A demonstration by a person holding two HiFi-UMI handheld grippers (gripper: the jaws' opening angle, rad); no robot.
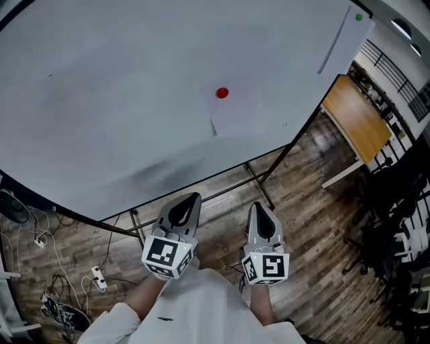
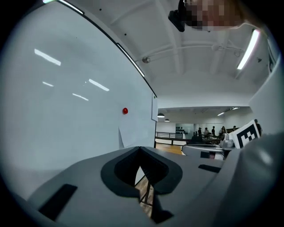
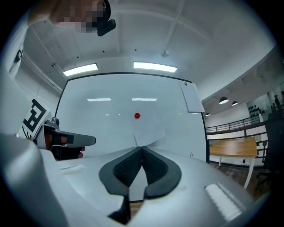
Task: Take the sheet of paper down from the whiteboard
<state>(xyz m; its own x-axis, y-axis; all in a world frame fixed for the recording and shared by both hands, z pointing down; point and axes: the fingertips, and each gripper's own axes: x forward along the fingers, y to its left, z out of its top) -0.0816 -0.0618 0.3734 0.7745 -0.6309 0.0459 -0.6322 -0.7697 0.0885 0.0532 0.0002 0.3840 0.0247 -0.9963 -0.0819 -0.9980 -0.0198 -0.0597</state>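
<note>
A white sheet of paper (image 1: 234,115) hangs on the whiteboard (image 1: 121,101) under a round red magnet (image 1: 222,93); its lower left corner curls off the board. Both grippers are held level, short of the board and below the sheet, touching nothing. My left gripper (image 1: 193,197) is shut and empty, and my right gripper (image 1: 259,205) is likewise shut and empty. From the left gripper view the magnet (image 2: 125,111) and sheet (image 2: 132,133) lie ahead, above the closed jaws (image 2: 140,148). The right gripper view has the magnet (image 3: 137,115) and sheet (image 3: 150,132) straight above its closed jaws (image 3: 142,148).
A second sheet (image 1: 341,39) with a green magnet (image 1: 359,17) hangs at the board's far right edge. The board's black stand legs (image 1: 259,178) cross the wooden floor. A wooden table (image 1: 356,121) and black chairs (image 1: 396,222) stand to the right; cables and a power strip (image 1: 99,277) lie at the left.
</note>
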